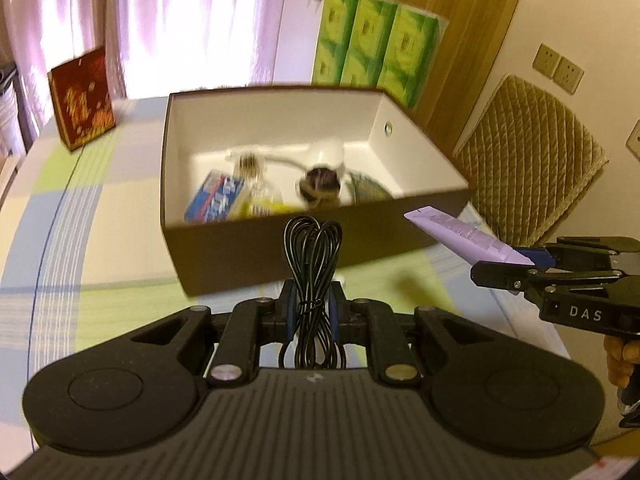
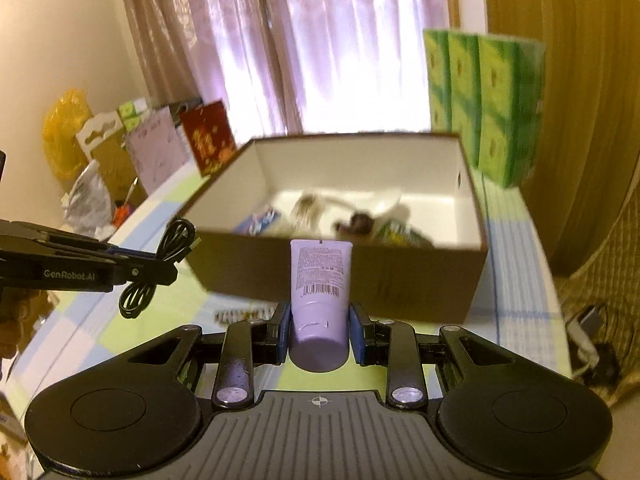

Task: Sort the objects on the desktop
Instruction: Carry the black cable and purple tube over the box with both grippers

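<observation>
Left wrist: left tool clamps cable bundle, right tool purple tube — box wall ahead

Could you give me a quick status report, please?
Left gripper shut on coiled black cable. Right gripper shut on purple tube. Both short of open box. Nothing in the way.

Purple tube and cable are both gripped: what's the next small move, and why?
Probably carry both forward over the box's near wall, then release. The right claw holds the purple tube and the left claw the cable, both short of the open box.
</observation>
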The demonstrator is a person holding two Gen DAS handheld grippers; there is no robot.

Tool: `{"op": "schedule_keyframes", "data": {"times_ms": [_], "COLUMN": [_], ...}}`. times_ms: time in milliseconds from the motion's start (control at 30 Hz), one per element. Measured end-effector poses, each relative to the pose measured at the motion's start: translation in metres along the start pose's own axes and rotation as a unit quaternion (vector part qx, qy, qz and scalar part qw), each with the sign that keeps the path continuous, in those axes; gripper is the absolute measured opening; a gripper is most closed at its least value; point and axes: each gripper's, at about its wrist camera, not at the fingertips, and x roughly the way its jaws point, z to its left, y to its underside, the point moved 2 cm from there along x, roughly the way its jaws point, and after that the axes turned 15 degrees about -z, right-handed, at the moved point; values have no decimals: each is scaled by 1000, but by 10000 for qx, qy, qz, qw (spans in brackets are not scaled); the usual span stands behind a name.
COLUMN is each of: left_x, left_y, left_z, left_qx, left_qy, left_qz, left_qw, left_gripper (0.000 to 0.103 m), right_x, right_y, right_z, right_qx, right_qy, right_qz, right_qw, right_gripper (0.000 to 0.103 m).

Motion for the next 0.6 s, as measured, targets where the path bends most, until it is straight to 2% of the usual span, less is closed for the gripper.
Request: {"op": "schedule_keyframes", "data": {"times_ms": [167, 300, 600], "left_x": [15, 36, 92], "left_y": [-28, -48, -77], "left_z": [1, 2, 12], "left_qx": [123, 167, 153], "left_qy": [42, 122, 273], "left_qz": [-232, -268, -19], "left_qw": [9996, 9994, 9995], "left_gripper": [12, 12, 12], "right_x": [15, 38, 95], "right_y": [-28, -45, -54], "right_z": [-9, -20, -49], "right_qx": [-67, -57, 18], "right_qy": [168, 334, 827], "right_qz": [-281, -364, -106], "right_qw": [9994, 9988, 9965], "right_gripper": [27, 27, 27]}}
